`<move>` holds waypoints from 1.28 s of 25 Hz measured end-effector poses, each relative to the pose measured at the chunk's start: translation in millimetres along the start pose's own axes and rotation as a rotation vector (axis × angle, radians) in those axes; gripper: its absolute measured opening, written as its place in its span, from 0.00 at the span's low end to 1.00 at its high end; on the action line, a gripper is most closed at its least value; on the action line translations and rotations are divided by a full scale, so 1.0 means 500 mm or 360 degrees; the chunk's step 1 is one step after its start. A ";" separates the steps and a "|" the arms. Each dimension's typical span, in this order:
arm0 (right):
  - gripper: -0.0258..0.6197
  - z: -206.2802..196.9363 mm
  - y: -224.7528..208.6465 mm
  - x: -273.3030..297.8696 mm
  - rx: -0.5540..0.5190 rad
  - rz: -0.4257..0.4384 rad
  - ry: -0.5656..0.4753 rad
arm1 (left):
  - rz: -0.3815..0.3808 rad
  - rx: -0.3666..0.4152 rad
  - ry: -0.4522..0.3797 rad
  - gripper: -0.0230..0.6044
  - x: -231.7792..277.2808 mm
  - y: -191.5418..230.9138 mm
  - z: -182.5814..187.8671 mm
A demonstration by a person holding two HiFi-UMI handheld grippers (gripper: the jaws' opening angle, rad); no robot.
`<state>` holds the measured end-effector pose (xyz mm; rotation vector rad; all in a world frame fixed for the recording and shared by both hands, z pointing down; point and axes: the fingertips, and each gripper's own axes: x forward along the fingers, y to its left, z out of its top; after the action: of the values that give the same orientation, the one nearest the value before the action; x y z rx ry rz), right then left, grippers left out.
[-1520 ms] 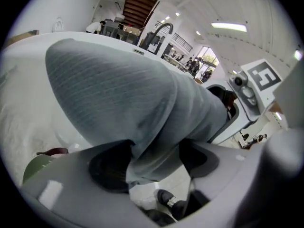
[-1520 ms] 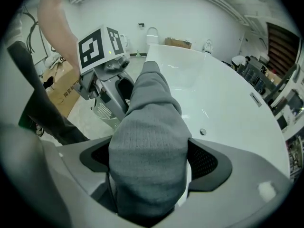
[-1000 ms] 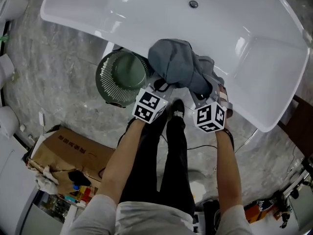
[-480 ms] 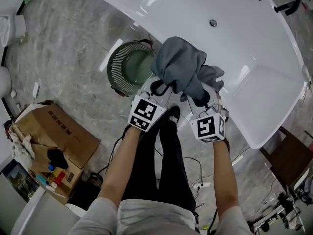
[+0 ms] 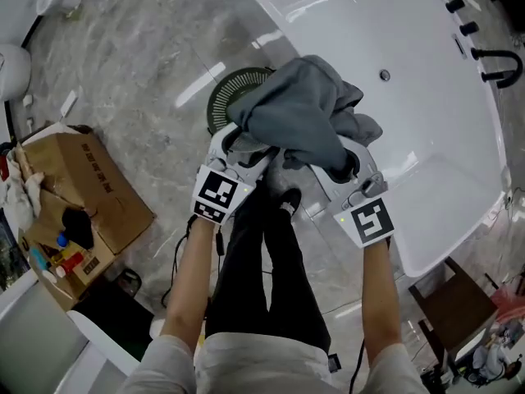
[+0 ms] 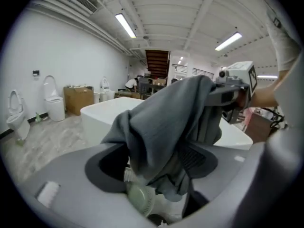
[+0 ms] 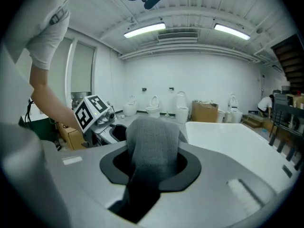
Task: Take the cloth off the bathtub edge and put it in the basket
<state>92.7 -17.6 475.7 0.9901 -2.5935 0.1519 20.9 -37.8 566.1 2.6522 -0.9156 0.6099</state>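
Note:
A crumpled grey cloth (image 5: 299, 117) hangs in the air between both grippers, off the white bathtub (image 5: 402, 48) and partly over the round dark green slatted basket (image 5: 234, 97). My right gripper (image 5: 349, 161) is shut on the cloth's right part; in the right gripper view the cloth (image 7: 151, 146) fills the gap between its jaws. My left gripper (image 5: 238, 144) is opening. The cloth (image 6: 166, 127) still drapes through its wide gap, and the basket (image 6: 141, 199) shows below it.
An open cardboard box (image 5: 78, 199) with clutter stands on the marble floor at the left. A black faucet (image 5: 496, 60) sits on the tub's far rim. The person's black-trousered legs (image 5: 275, 277) stand between tub and basket. A brown stool (image 5: 459, 306) is at lower right.
The cloth has come up off the tub edge and moved left, over the basket. The left jaws have spread apart; the right jaws have closed on the cloth.

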 end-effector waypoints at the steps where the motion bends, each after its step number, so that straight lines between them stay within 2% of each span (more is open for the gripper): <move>1: 0.20 0.016 0.012 0.010 -0.0042 0.0054 0.0004 | 0.0069 -0.0026 0.0017 0.63 -0.022 0.027 -0.016; 3: 0.19 0.044 0.046 0.036 -0.0089 0.0172 0.0012 | 0.0182 -0.0045 0.0050 0.72 -0.067 0.073 -0.042; 5: 0.19 0.076 0.084 0.065 -0.0120 0.0291 -0.0008 | 0.0212 -0.0010 0.0065 0.80 -0.100 0.095 -0.048; 7: 0.19 0.119 0.122 0.094 -0.0168 0.0403 -0.0065 | 0.0168 0.0030 0.0044 0.85 -0.123 0.092 -0.040; 10: 0.20 0.190 0.178 0.135 -0.0284 0.0542 -0.0142 | 0.0079 0.0084 -0.0008 0.85 -0.144 0.076 -0.029; 13: 0.20 0.263 0.233 0.160 -0.0354 0.0717 -0.0237 | 0.0094 0.0051 -0.0138 0.85 -0.170 0.078 -0.004; 16: 0.20 0.334 0.276 0.166 -0.0378 0.0882 -0.0337 | 0.0164 -0.0021 -0.0323 0.86 -0.206 0.100 0.030; 20: 0.20 0.409 0.324 0.169 -0.0425 0.1076 -0.0423 | 0.0278 -0.0030 -0.0534 0.87 -0.259 0.138 0.110; 21: 0.20 0.420 0.323 0.171 -0.0424 0.1077 -0.0433 | 0.0329 -0.0029 -0.0562 0.87 -0.269 0.152 0.126; 22: 0.20 0.427 0.314 0.174 -0.0393 0.1050 -0.0441 | 0.0384 -0.0023 -0.0578 0.80 -0.276 0.166 0.137; 23: 0.20 0.430 0.297 0.177 -0.0324 0.1001 -0.0449 | 0.0437 -0.0013 -0.0585 0.65 -0.280 0.180 0.143; 24: 0.20 0.432 0.276 0.181 -0.0233 0.0940 -0.0462 | 0.0482 -0.0010 -0.0585 0.44 -0.281 0.192 0.145; 25: 0.20 0.431 0.254 0.183 -0.0146 0.0882 -0.0481 | 0.0519 -0.0022 -0.0577 0.35 -0.279 0.203 0.143; 28: 0.20 0.399 0.195 0.185 -0.0026 0.0739 -0.0497 | 0.0607 -0.0072 -0.0524 0.31 -0.266 0.231 0.128; 32: 0.20 0.280 0.119 0.199 0.0045 0.0493 -0.0340 | 0.0660 -0.0140 -0.0506 0.29 -0.254 0.262 0.116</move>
<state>-56.3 -66.9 383.9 0.6364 -2.9367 0.1692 -135.4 -93.6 470.4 2.5344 -1.5661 0.2197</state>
